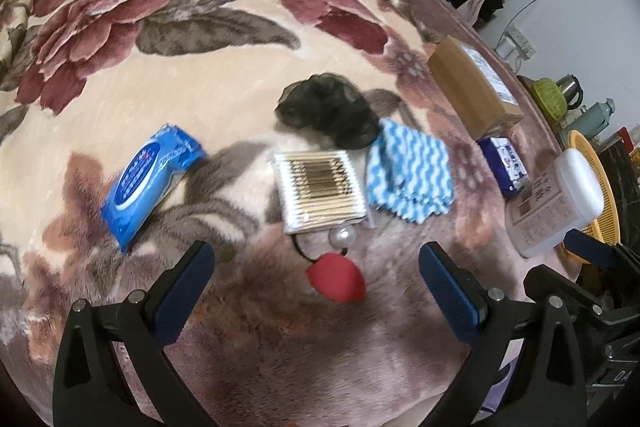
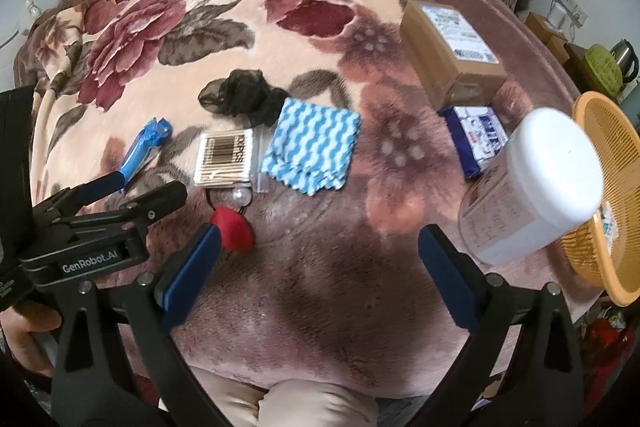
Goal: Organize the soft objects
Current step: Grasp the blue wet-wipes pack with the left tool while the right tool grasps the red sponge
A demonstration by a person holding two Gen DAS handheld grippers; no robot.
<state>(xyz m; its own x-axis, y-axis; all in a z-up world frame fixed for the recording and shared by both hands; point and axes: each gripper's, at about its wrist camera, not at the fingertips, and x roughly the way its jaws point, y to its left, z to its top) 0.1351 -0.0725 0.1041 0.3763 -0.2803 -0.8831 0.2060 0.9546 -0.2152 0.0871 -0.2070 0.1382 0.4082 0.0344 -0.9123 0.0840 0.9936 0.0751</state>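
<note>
A red teardrop sponge lies on the floral blanket, below and between the fingers of my open left gripper. Just beyond it are a pearl hair tie, a cotton swab pack, a blue-and-white wavy cloth and a black mesh scrunchie. A blue wipes pack lies to the left. My right gripper hovers open over bare blanket, with the sponge by its left finger. The left gripper shows at its left.
To the right lie a cardboard box, a dark blue tissue packet and a clear jar with a white lid, lying against an orange basket at the bed's edge. Clothes pile up behind.
</note>
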